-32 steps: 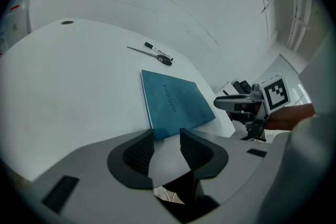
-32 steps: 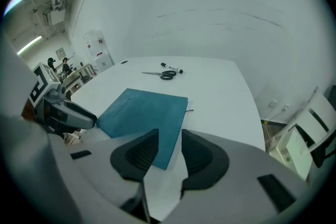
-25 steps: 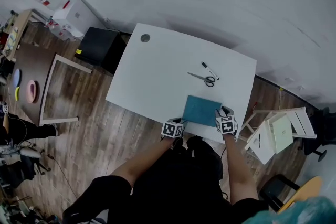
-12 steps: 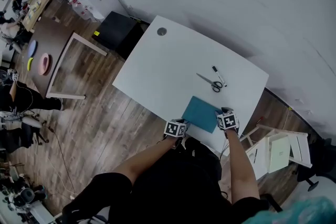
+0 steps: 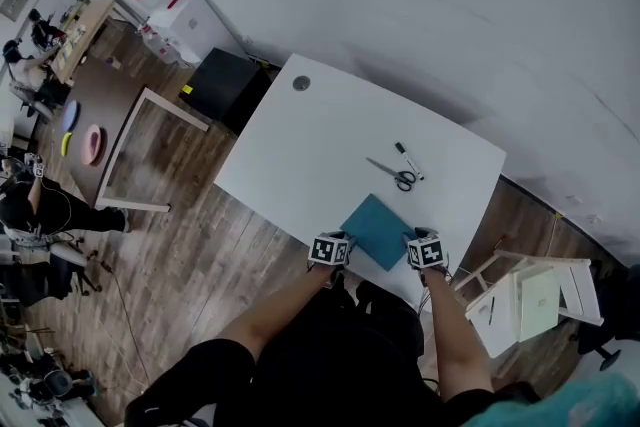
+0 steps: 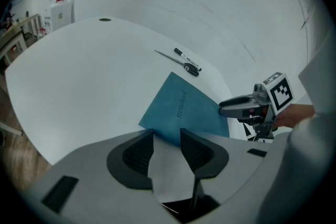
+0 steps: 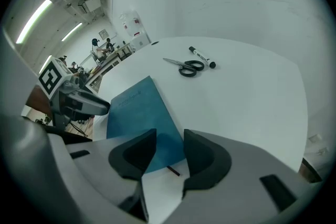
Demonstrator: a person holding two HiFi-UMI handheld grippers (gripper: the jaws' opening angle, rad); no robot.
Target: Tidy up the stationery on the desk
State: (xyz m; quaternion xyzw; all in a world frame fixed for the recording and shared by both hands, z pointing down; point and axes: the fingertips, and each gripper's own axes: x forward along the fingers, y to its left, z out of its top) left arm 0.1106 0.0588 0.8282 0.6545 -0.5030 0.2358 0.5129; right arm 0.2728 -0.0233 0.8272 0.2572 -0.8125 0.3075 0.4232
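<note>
A teal notebook (image 5: 378, 230) lies turned at an angle near the front edge of the white desk (image 5: 300, 155). My left gripper (image 5: 330, 250) is at the notebook's near left corner and my right gripper (image 5: 425, 252) at its right corner. In the left gripper view the notebook (image 6: 184, 110) has its corner between the open jaws of that gripper (image 6: 167, 135). In the right gripper view the notebook (image 7: 139, 113) reaches in between the open jaws there (image 7: 169, 140). Black-handled scissors (image 5: 395, 175) and a black-and-white marker (image 5: 407, 160) lie beyond the notebook.
A round cable hole (image 5: 301, 83) marks the desk's far left corner. A black cabinet (image 5: 225, 80) stands left of the desk, and a white folding chair (image 5: 530, 300) is on the floor to the right. A light wooden frame (image 5: 140, 150) lies on the wooden floor.
The notebook has turned on the desk from square to the front edge to a diagonal lie. Both grippers have stayed at its near side.
</note>
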